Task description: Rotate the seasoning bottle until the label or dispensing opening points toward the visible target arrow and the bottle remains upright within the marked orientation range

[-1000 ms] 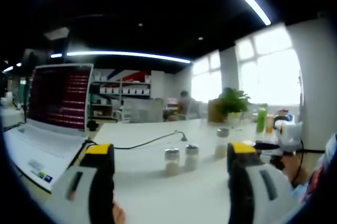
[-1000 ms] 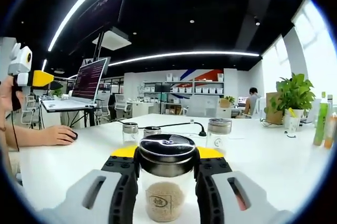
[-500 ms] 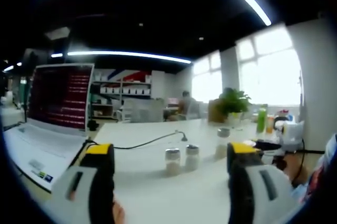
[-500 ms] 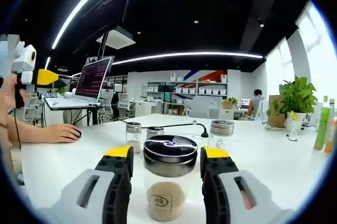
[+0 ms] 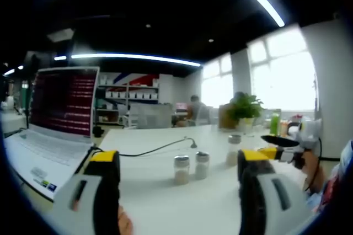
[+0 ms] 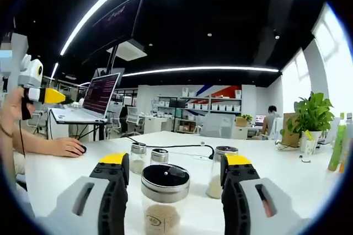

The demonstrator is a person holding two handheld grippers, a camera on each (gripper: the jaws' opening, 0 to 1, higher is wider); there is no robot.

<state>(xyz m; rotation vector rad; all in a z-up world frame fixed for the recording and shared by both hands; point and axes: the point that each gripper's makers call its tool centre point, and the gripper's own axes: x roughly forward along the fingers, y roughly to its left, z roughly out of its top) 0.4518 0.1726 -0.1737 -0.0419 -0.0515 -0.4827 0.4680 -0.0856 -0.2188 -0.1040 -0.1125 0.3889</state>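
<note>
The seasoning bottle, clear glass with a steel lid and pale grains inside, stands upright on the white table. A small label faces the camera. My right gripper is open, its yellow-tipped jaws either side of the bottle and clear of it. It also appears at the right of the left gripper view as the right gripper, held by a hand. My left gripper is open and holds nothing. In the right gripper view, that left gripper is raised at the far left.
Three more shakers stand beyond the bottle: two small ones and a taller one. A black cable runs across the table. A laptop sits at the left, a hand on a mouse, a plant at the right.
My right gripper has opened and let go of the seasoning bottle, then drawn back and up. The bottle stays upright on the table. The left gripper has not moved.
</note>
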